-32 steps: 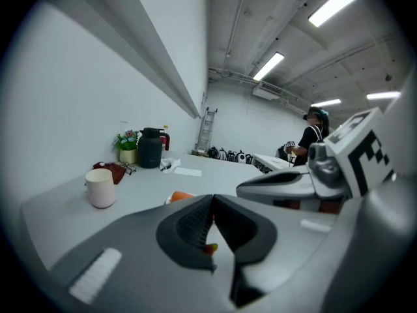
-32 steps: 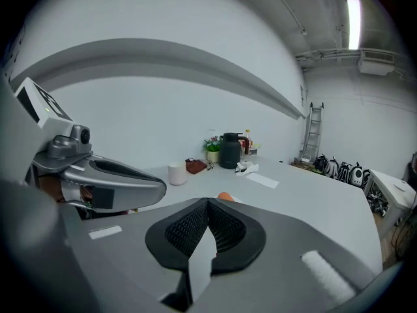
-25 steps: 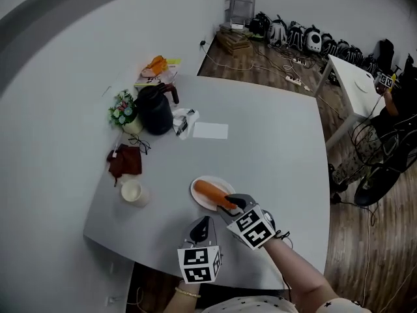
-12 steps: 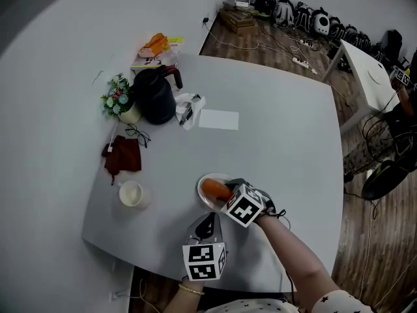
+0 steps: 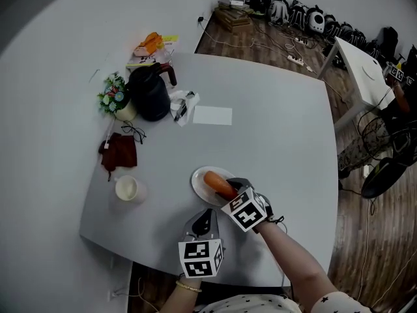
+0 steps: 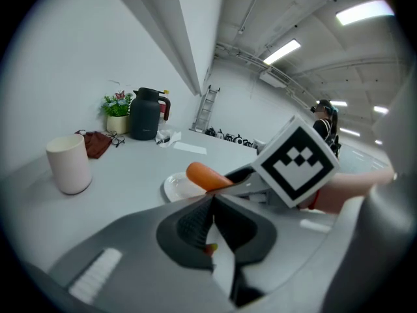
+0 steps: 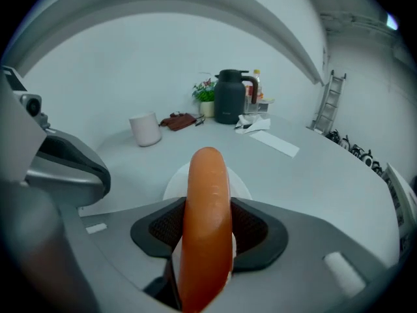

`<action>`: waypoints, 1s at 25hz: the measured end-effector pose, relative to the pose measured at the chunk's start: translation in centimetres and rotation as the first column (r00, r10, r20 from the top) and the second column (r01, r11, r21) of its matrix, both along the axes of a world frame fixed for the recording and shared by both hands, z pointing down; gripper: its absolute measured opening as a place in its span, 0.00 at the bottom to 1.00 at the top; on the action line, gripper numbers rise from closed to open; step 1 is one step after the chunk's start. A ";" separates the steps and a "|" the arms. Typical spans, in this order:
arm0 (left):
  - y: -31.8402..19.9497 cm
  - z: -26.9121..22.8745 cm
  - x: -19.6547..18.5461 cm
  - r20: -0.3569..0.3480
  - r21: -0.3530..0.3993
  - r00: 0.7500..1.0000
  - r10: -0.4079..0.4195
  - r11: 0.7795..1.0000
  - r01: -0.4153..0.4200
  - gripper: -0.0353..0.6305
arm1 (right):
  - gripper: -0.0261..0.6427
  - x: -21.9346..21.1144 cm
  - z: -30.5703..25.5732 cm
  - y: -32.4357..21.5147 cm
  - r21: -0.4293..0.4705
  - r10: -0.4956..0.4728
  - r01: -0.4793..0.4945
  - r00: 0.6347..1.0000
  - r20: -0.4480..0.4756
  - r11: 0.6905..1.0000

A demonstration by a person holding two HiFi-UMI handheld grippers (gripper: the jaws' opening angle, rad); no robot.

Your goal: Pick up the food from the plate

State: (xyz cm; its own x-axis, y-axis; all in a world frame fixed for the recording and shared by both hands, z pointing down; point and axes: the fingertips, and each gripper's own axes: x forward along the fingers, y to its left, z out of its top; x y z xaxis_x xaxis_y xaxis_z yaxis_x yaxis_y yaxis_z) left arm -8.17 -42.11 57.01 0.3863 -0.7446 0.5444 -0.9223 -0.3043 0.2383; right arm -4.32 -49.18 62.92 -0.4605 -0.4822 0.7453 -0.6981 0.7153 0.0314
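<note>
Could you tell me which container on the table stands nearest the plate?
The white cup, standing alone to the left of the plate; the black kettle and the small flower pot stand farther off, side by side.

Head view looks steeply down on the table (image 5: 273,129); both low gripper views share the plate (image 5: 197,181).

I'm looking down on a big grey table (image 5: 280,129) set against a plain white wall (image 5: 52,57). Past it I see wooden floor (image 5: 260,47) with cables (image 5: 290,59) trailing across it. There's a row of dark gear (image 5: 293,19) along the far wall, too small to name, and a second white table (image 5: 361,77) on the right. A ladder (image 6: 203,109) leans back there, and strip lights (image 6: 283,49) glow overhead.
</note>
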 end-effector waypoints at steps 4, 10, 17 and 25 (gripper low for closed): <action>2.0 -1.1 0.2 0.002 0.026 1.000 -0.011 1.000 0.010 0.06 | 0.34 2.0 -3.3 3.0 0.044 0.120 -0.127 0.983 0.138 0.991; 6.0 -3.1 1.4 -0.023 0.063 0.999 -0.028 0.998 0.029 0.06 | 0.34 4.4 -8.5 9.6 0.067 0.199 -0.234 0.921 0.335 0.970; 10.5 -4.7 2.5 -0.032 0.100 0.997 -0.065 0.993 0.068 0.06 | 0.34 5.4 -11.4 17.2 0.102 0.183 -0.246 0.890 0.418 0.964; 12.6 -6.1 3.3 -0.004 0.137 0.998 -0.064 0.989 0.064 0.06 | 0.34 5.4 -12.6 19.6 0.122 0.151 -0.225 0.886 0.438 0.967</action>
